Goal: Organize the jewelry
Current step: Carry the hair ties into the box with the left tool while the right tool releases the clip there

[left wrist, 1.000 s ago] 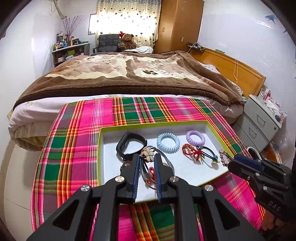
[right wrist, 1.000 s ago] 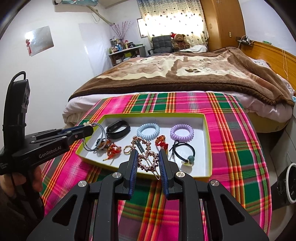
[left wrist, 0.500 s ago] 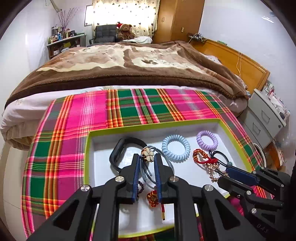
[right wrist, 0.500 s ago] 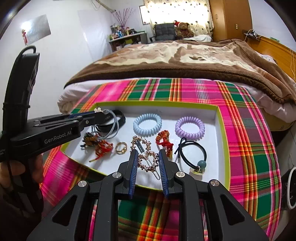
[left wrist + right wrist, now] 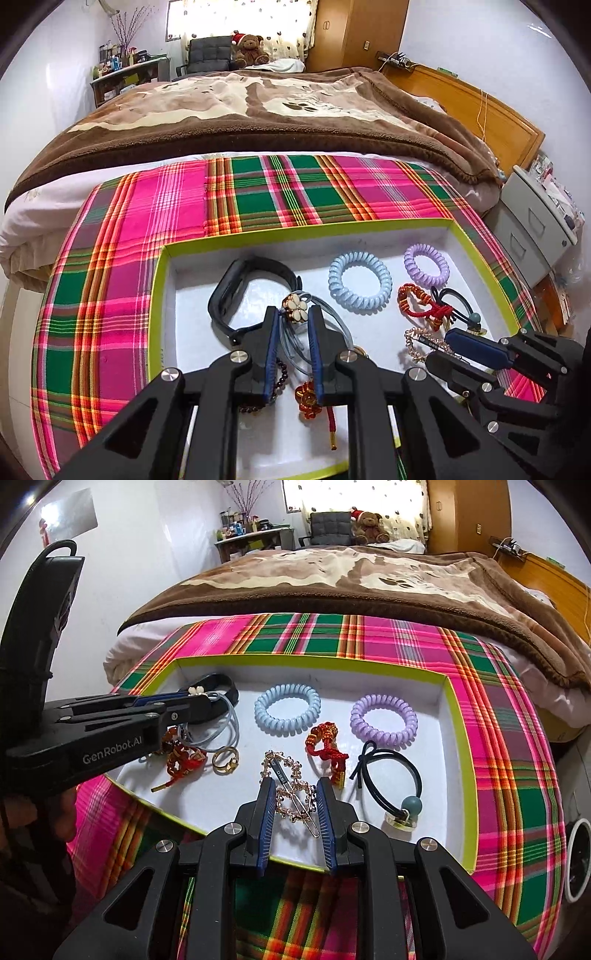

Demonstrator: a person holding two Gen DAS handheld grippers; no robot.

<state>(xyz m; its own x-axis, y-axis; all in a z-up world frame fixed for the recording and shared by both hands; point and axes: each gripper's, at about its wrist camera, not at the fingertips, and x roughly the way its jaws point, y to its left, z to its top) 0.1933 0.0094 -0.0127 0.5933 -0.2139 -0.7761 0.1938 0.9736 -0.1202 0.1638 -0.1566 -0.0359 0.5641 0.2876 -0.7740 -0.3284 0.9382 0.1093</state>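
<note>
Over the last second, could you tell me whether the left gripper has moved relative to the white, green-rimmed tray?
Yes. The left gripper has advanced over the white tray: its fingertips were at the near rim, and now sit deeper in, beside the black wristband.

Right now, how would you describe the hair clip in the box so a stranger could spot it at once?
Find the white box with the lime-green rim on the plaid cloth. At its near edge, between the fingers of the right tool, lies the hair clip. It is the only flat metal piece there, rose-gold and edged with small beads, while the red knotted charm and black hair tie beside it are cord.
</note>
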